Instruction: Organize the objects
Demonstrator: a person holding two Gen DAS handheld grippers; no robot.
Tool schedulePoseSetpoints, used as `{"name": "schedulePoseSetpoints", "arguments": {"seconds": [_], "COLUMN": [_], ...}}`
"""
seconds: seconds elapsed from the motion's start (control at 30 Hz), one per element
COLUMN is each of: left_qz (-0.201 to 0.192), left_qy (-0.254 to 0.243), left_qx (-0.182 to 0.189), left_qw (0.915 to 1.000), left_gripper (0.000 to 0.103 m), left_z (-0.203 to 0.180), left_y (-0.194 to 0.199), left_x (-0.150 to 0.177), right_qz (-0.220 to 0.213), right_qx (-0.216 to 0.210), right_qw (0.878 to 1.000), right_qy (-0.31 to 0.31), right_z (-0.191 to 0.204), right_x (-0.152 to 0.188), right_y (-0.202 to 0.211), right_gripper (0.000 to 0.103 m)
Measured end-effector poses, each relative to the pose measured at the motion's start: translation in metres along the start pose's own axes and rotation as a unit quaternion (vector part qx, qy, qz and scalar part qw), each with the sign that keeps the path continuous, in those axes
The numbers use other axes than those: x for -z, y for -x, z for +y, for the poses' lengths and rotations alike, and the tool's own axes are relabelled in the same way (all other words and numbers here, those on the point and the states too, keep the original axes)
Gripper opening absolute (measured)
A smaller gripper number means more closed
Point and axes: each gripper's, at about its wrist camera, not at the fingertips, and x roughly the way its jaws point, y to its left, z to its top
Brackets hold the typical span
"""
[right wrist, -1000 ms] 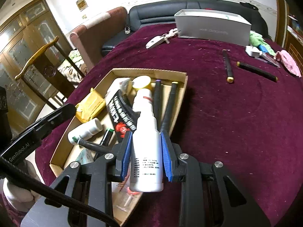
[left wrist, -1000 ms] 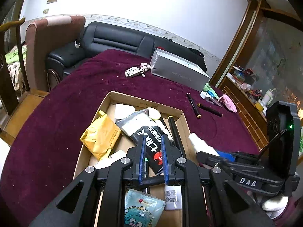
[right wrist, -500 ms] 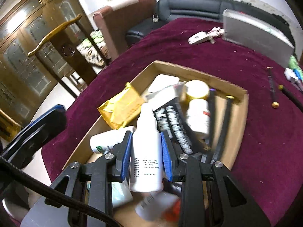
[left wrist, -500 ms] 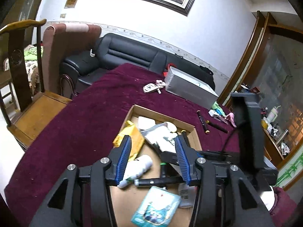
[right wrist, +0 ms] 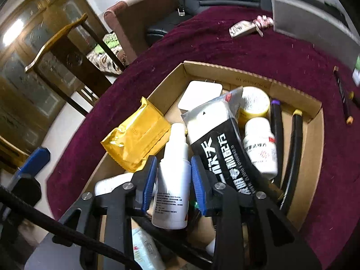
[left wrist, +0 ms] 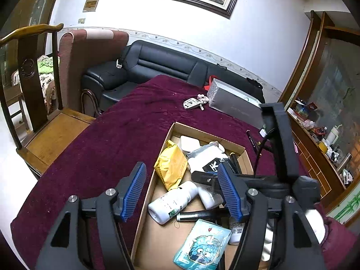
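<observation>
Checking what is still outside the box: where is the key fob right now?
In the left wrist view the key fob lies on the maroon tablecloth beyond the cardboard box, just left of the grey carton at the table's far end.

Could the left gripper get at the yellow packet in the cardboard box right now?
Probably yes. The left gripper has just been opening, with nothing between its jaws, and the yellow packet lies uncovered just ahead against the cardboard box wall. The right gripper, holding a white bottle, works close beside it.
</observation>
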Motion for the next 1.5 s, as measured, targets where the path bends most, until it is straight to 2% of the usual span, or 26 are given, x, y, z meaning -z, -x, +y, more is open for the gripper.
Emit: {"name": "schedulePoseSetpoints", "arguments": {"seconds": [0.07, 0.2, 0.4, 0.53, 0.57, 0.63, 0.67, 0.73, 0.83, 1.0, 1.17, 1.27, 1.5], "left_qz": [-0.004, -0.017, -0.039, -0.049, -0.051, -0.048, -0.046, -0.039, -0.038, -0.057, -0.065, -0.065, -0.068], "left_qy": [-0.005, -0.024, -0.066, -0.077, -0.078, -0.069, -0.058, -0.028, -0.018, -0.034, -0.071, -0.085, -0.081], "left_qx": [-0.008, -0.030, -0.086, -0.102, -0.104, -0.097, -0.088, -0.052, -0.046, -0.098, -0.164, -0.172, -0.174], "left_qw": [1.0000, 0.9991, 0.9934, 0.9906, 0.9902, 0.9917, 0.9934, 0.9975, 0.9981, 0.9930, 0.9818, 0.9793, 0.9792], "left_gripper": [0.062, 0.068, 0.070, 0.073, 0.073, 0.083, 0.091, 0.095, 0.097, 0.101, 0.101, 0.101, 0.101], "left_z": [-0.003, -0.013, -0.040, -0.054, -0.057, -0.059, -0.058, -0.056, -0.064, -0.086, -0.111, -0.119, -0.120], "left_y": [0.003, 0.008, 0.015, 0.023, 0.025, 0.027, 0.027, 0.026, 0.027, 0.033, 0.035, 0.037, 0.043], "left_x": [0.000, 0.001, 0.003, 0.003, 0.003, 0.004, 0.004, 0.006, 0.009, 0.016, 0.023, 0.027, 0.026], "right_qz": [-0.007, -0.058, -0.106, -0.131, -0.137, -0.150, -0.156, -0.166, -0.174, -0.187, -0.194, -0.193, -0.190], "right_qx": [-0.013, -0.006, 0.011, 0.032, 0.036, 0.058, 0.069, 0.085, 0.095, 0.119, 0.136, 0.144, 0.156], "right_qw": [1.000, 0.998, 0.993, 0.989, 0.988, 0.985, 0.984, 0.981, 0.979, 0.974, 0.971, 0.970, 0.969], "right_qy": [-0.012, -0.026, -0.052, -0.060, -0.060, -0.059, -0.058, -0.058, -0.056, -0.045, -0.034, -0.024, -0.006], "right_z": [-0.003, -0.013, -0.028, -0.031, -0.035, -0.036, -0.037, -0.039, -0.041, -0.043, -0.044, -0.043, -0.038], "right_x": [-0.001, 0.002, 0.022, 0.043, 0.045, 0.054, 0.059, 0.068, 0.080, 0.099, 0.114, 0.121, 0.131], "right_y": [0.009, 0.047, 0.086, 0.101, 0.105, 0.111, 0.114, 0.121, 0.129, 0.138, 0.142, 0.141, 0.140], "right_gripper": [0.033, 0.050, 0.051, 0.051, 0.051, 0.051, 0.051, 0.051, 0.051, 0.055, 0.057, 0.058, 0.058]}}
